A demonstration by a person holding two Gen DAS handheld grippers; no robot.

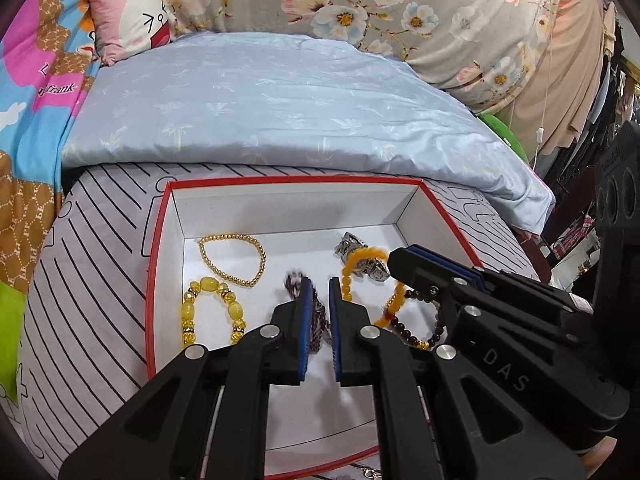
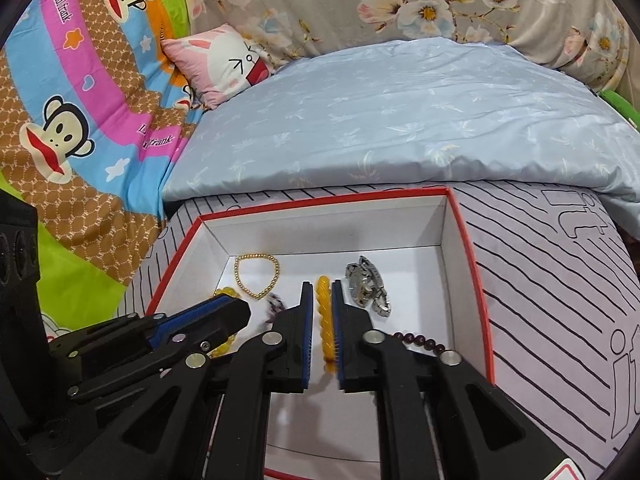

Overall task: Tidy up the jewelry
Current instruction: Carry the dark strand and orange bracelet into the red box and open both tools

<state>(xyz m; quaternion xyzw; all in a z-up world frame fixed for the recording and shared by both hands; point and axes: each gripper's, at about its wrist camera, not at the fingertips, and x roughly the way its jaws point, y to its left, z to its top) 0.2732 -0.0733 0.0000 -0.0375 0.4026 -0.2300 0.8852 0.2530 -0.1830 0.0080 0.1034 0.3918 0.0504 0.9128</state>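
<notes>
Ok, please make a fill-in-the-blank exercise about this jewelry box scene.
The left claw grips a bracelet coloured ___.
The right claw grips a twisted bracelet coloured ___.
The box has a ___ rim.
The only silver piece is a ___.
Missing: purple; orange; red; watch.

Left gripper [image 1: 318,292]: matte black plastic linkage arms, two flat fingers faced with ribbed blue rubber pads [image 1: 307,320]. Round silver pivot screws [image 1: 270,332] at each joint; triangular cut-outs in the outer arms.

Right gripper [image 2: 321,298]: same black build, blue pads, silver screws. Raised letters "DAS" [image 1: 506,370] moulded on its side. Sliver of skin [image 1: 600,454] behind it.
</notes>
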